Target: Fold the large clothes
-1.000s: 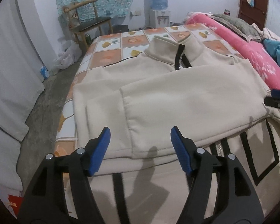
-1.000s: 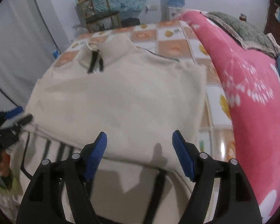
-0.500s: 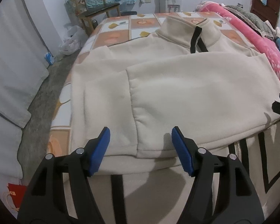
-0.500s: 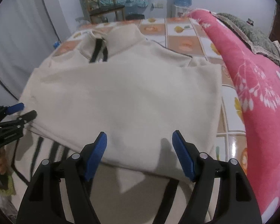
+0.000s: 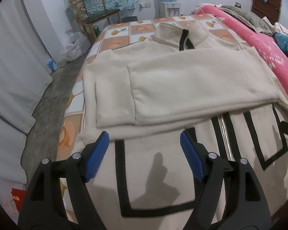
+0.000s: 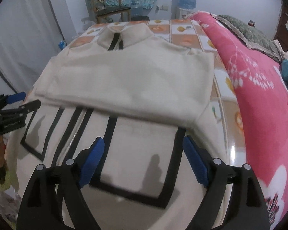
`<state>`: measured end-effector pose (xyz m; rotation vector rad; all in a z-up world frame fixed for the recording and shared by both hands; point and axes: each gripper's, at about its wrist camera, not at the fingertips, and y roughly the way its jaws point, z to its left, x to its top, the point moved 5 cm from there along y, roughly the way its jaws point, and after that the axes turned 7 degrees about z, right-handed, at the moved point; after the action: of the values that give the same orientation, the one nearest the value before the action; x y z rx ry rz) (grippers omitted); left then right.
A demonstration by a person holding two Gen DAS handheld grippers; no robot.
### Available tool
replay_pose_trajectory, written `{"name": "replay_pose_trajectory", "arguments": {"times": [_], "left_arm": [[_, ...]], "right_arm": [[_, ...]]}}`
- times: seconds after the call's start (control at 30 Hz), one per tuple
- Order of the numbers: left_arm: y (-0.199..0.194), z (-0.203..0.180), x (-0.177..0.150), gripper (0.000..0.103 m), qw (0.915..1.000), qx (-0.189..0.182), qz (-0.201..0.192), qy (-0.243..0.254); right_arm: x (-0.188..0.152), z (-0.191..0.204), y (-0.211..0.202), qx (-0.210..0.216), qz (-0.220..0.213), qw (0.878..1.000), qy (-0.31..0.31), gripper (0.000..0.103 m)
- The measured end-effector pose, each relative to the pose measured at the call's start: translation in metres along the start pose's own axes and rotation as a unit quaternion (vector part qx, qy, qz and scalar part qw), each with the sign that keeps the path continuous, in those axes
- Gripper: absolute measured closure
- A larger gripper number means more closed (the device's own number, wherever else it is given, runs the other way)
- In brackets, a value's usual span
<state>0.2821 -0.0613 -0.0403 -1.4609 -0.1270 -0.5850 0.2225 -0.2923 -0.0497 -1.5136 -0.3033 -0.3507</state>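
A cream zip jacket [image 5: 182, 80] with black trim lies flat on the tiled-pattern bed, collar away from me, both sleeves folded across its chest. My left gripper [image 5: 144, 145] hovers over the jacket's lower left part, above a black-outlined pocket [image 5: 153, 182]; its jaws are opening with nothing between them. In the right wrist view the same jacket [image 6: 132, 80] fills the middle. My right gripper [image 6: 144, 151] hangs over the lower right pocket [image 6: 140, 157], its jaws opening, also empty. The left gripper [image 6: 11, 105] shows at that view's left edge, held by a hand.
A pink flowered blanket [image 6: 259, 95] lies piled along the bed's right side. A wooden chair [image 5: 94, 17] and a water dispenser [image 5: 169, 2] stand by the far wall. White curtains [image 5: 13, 67] hang left of the bed, over a grey floor [image 5: 48, 99].
Both grippers have drawn back from the folded sleeves toward the jacket's hem, so the black-trimmed pockets now lie under them. Their jaws stand wider than before.
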Motion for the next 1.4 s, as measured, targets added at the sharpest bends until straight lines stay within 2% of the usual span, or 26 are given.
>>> {"name": "replay_pose_trajectory", "arguments": {"times": [0.3, 0.4, 0.6, 0.77, 0.87, 0.97, 1.2, 1.4], "left_arm": [[-0.019, -0.015, -0.063, 0.027, 0.9995, 0.008, 0.012, 0.027], [-0.031, -0.01, -0.091, 0.027, 0.9996, 0.01, 0.006, 0.025], [-0.059, 0.021, -0.151, 0.027, 0.9998, 0.007, -0.013, -0.014], [-0.067, 0.048, -0.201, 0.027, 0.9976, -0.013, -0.01, -0.068], [-0.066, 0.057, -0.22, 0.028, 0.9945, -0.036, -0.008, -0.098], [-0.062, 0.062, -0.229, 0.034, 0.9914, -0.058, -0.008, -0.117], [-0.047, 0.078, -0.231, 0.051, 0.982, -0.112, -0.006, -0.152], [-0.034, 0.084, -0.228, 0.052, 0.9708, -0.164, -0.004, -0.175]], "right_arm": [[-0.058, 0.014, -0.005, -0.003, 0.018, 1.0, 0.002, 0.014], [-0.08, 0.015, -0.011, -0.021, 0.018, 1.0, -0.006, 0.012], [-0.111, 0.004, -0.018, -0.04, 0.017, 0.999, -0.003, 0.009], [-0.126, -0.004, -0.012, -0.049, 0.024, 0.998, 0.009, 0.009], [-0.129, -0.001, -0.012, -0.063, 0.019, 0.998, -0.002, 0.006], [-0.132, 0.003, -0.009, -0.083, 0.023, 0.996, -0.017, 0.006], [-0.133, 0.001, -0.009, -0.088, 0.025, 0.996, -0.01, 0.006], [-0.134, -0.002, -0.009, -0.069, 0.03, 0.997, -0.004, 0.006]]}}
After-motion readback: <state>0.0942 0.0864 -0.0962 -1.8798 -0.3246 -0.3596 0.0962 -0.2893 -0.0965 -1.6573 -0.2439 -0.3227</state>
